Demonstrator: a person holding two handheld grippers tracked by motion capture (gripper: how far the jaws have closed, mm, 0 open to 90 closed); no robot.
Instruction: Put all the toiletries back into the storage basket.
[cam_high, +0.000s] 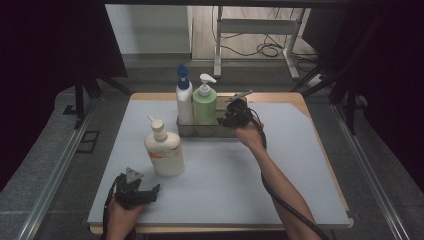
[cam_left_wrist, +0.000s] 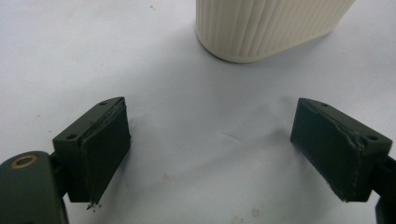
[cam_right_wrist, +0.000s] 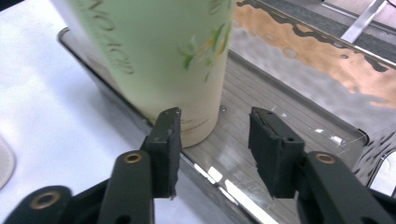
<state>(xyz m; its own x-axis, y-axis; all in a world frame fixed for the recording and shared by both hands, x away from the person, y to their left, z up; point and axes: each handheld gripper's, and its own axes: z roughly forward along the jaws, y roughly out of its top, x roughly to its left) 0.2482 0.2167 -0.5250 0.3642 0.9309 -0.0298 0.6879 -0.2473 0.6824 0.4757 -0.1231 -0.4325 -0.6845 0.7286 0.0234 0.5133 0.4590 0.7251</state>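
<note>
My right gripper (cam_high: 227, 117) hangs at the tray (cam_right_wrist: 299, 100), jaws parted with nothing between them, beside the green bottle (cam_high: 204, 102). That bottle stands upright in the tray, long axis vertical, its pump spout pointing right in the high view. It sits just beside the blue-capped bottle (cam_high: 184, 97) at the tray's left end. My left gripper (cam_left_wrist: 210, 149) rests near the table's (cam_high: 300, 165) front edge, jaws wide and empty, facing the cream bottle (cam_high: 164, 150), which stands upright outside the tray.
</note>
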